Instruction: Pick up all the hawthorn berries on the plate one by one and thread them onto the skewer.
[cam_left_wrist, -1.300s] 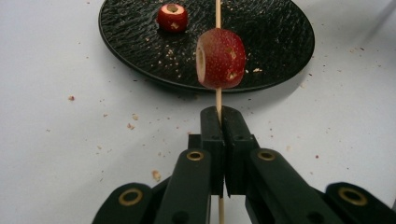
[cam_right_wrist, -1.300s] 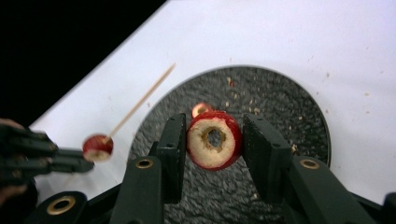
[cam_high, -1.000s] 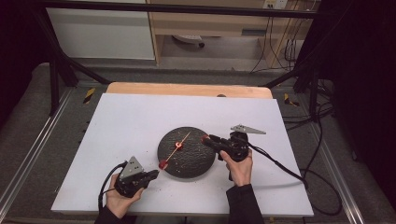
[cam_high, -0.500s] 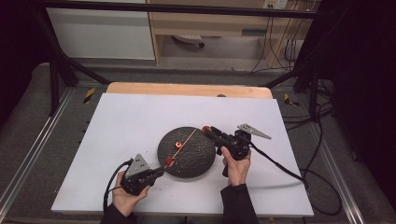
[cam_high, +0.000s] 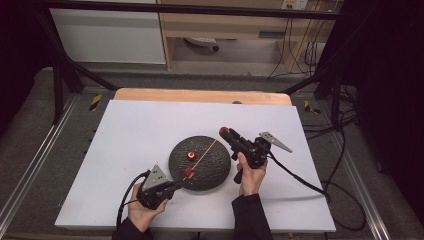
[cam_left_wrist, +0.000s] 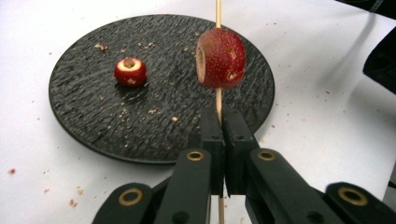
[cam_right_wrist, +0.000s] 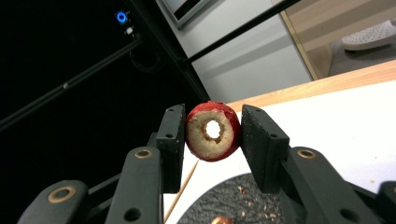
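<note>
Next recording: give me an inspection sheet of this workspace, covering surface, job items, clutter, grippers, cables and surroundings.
Surface: white table, round dark plate on it.
Job's things: wooden skewer with one red fruit piece threaded; second cored piece; third piece lying on the plate.
Clutter: crumbs on the plate and table.
Grippers: left gripper shut on the skewer; right gripper shut on the cored piece.
Cables: one trails from each gripper.
Surroundings: black frame bars, floor cables.

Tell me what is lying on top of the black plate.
On the black plate lie one cored red fruit and scattered crumbs. A second fruit, threaded on the skewer, hangs above it; the plate surface right beneath is hidden.
</note>
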